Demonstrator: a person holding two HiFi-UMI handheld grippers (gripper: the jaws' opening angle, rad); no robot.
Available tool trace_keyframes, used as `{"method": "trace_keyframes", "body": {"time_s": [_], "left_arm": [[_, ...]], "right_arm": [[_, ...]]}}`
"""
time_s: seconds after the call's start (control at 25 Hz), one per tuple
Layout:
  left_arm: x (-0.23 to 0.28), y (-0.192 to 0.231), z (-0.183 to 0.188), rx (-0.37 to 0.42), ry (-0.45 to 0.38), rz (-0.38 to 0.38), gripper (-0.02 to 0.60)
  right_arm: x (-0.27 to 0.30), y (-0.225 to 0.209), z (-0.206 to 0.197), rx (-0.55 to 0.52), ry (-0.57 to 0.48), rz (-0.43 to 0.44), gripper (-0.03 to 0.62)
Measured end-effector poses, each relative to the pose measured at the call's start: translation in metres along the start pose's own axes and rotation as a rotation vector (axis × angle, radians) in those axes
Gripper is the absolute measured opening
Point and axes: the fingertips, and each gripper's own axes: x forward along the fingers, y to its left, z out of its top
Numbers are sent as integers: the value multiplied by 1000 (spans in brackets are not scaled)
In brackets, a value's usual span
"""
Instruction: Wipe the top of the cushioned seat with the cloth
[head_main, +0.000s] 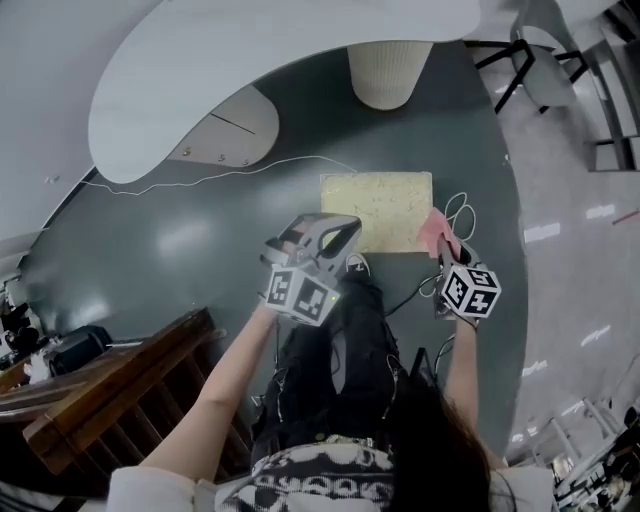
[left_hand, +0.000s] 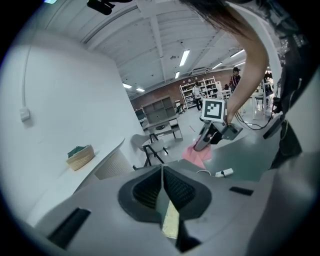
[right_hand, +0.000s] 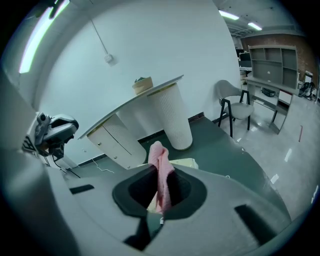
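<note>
The pale yellow cushioned seat (head_main: 377, 205) was seen lying flat on the dark green floor (head_main: 180, 250), directly ahead of the person's legs (head_main: 345, 340). The pink cloth (head_main: 436, 230) was held at the seat's right edge, over its near right corner, and was pinched between the closed jaws of the right gripper (head_main: 443, 255). In the right gripper view the cloth (right_hand: 160, 170) was shown standing up from between the pads of that gripper (right_hand: 160, 187), with a strip of the seat (right_hand: 186, 163) visible just behind it. Whether the cloth was touching the seat top could not be told. The left gripper (head_main: 330, 232) was held at the seat's near left corner. In the left gripper view its pads were seen pressed together with nothing between them (left_hand: 163, 186), and a sliver of the seat (left_hand: 171, 222) was seen below them. From that view the right gripper (left_hand: 207, 137) and the hanging cloth (left_hand: 197, 155) were also made out. Beyond the seat's far edge a white ribbed pedestal (head_main: 390, 75) was seen under a curved white tabletop (head_main: 250, 60), and a thin white cable (head_main: 230, 172) was laid across the floor to the seat's far left. A chair (head_main: 530, 55) was placed well beyond the seat's far right corner.
</note>
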Motion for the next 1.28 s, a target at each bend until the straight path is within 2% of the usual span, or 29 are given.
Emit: {"method": "trace_keyframes", "body": {"time_s": [0.28,0.52,0.8,1.0,1.28], "left_arm": [[-33,-10,37,26,-53,5,14],[-79,-28,51,46,-100,13,14],[-155,-62,49,64,-144,12,14],[-210,-92,31,85,-177,13,14],[-266,-118,25,72,-198,14,14]], "right_arm": [[-37,49,6,5,-45,35,11],[-75,103,-7,-2,-92,46,11],[-125,179,-44,-18,-130,52,11],[-159,234,-78,-33,-171,36,11],[-207,286,-95,-67,-229,20,11]]}}
